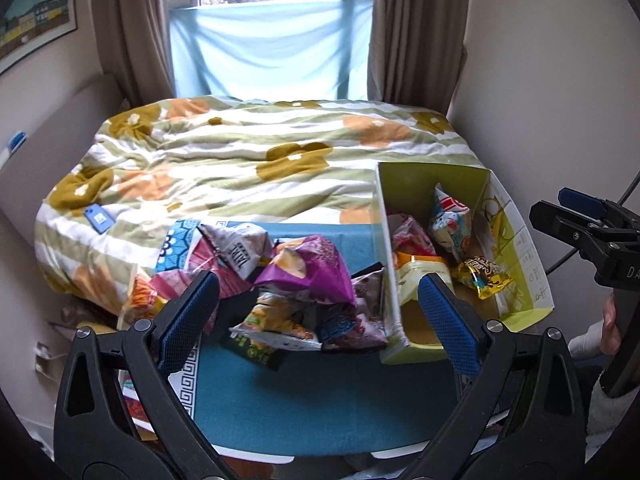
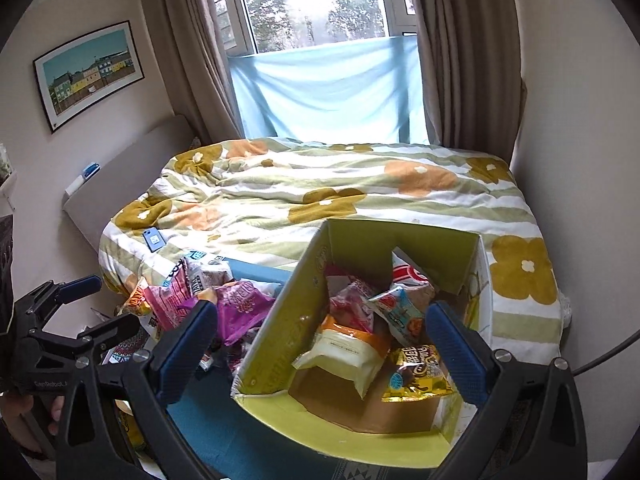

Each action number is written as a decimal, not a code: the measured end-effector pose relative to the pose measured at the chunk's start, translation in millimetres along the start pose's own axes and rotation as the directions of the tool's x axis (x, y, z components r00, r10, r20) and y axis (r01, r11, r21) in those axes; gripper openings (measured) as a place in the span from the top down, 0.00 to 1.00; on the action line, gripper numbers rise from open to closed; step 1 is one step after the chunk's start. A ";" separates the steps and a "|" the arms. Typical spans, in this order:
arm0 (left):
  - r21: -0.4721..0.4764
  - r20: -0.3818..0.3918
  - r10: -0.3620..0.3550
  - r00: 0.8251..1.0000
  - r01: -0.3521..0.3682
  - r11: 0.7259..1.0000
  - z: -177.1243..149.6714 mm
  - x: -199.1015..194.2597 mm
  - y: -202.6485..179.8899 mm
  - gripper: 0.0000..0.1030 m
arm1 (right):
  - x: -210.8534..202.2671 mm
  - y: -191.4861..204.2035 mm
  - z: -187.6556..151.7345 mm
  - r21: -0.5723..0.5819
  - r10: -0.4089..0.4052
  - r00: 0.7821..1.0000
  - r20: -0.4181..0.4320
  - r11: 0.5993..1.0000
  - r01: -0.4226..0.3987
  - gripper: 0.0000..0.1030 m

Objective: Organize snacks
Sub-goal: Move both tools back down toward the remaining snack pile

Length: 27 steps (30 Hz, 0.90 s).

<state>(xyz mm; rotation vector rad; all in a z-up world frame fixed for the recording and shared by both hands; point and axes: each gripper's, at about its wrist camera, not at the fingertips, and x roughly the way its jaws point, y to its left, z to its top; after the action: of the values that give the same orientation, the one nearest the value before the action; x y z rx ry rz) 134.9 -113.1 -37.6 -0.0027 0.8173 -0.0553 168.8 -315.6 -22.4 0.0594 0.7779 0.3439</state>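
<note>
A loose heap of snack bags [image 1: 296,276] lies on a blue mat [image 1: 320,400], just left of a yellow-green cardboard box [image 2: 280,332]. The top of the heap is a crumpled purple bag [image 1: 316,268], with a grey-white bag [image 1: 240,248] on its far side and an orange-yellow one [image 1: 272,320] nearer. Inside the box sit more packets: a cream and orange bag [image 2: 348,352], a gold wrapper [image 2: 416,372] and a pale blue packet [image 2: 404,312].

The left claw [image 1: 318,320] hangs wide open and empty over the heap. The right claw [image 2: 322,344] is likewise spread open and empty above the box.

Mat and box rest at the near end of a bed with a flowered quilt [image 1: 240,160]. A small blue phone [image 1: 98,219] lies on the quilt's left side. Beyond are brown curtains [image 1: 120,32], a window half-covered by light blue cloth [image 1: 272,48], and a framed picture [image 2: 86,74] on the left wall.
</note>
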 end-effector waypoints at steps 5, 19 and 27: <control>-0.017 0.010 0.008 1.000 -0.008 1.000 -13.9 -9.3 46.4 0.04 | 6.7 40.3 -1.2 -0.031 0.039 0.999 0.008 0.999 -0.038 0.00; 0.074 -0.030 -0.095 0.995 0.097 0.993 -19.3 -4.0 168.6 0.04 | 43.2 146.2 -12.8 0.054 0.010 1.000 -0.004 0.998 -0.010 0.00; 0.160 -0.062 -0.184 0.981 0.192 0.968 16.1 29.2 212.8 0.04 | 71.8 187.4 -9.8 0.146 -0.049 0.998 -0.028 0.988 0.052 0.00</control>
<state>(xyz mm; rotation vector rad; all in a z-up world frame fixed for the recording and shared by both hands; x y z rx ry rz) 176.9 97.7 -53.0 0.0780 0.8553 -0.3032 156.5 -116.2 -44.6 0.1738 0.8262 0.2391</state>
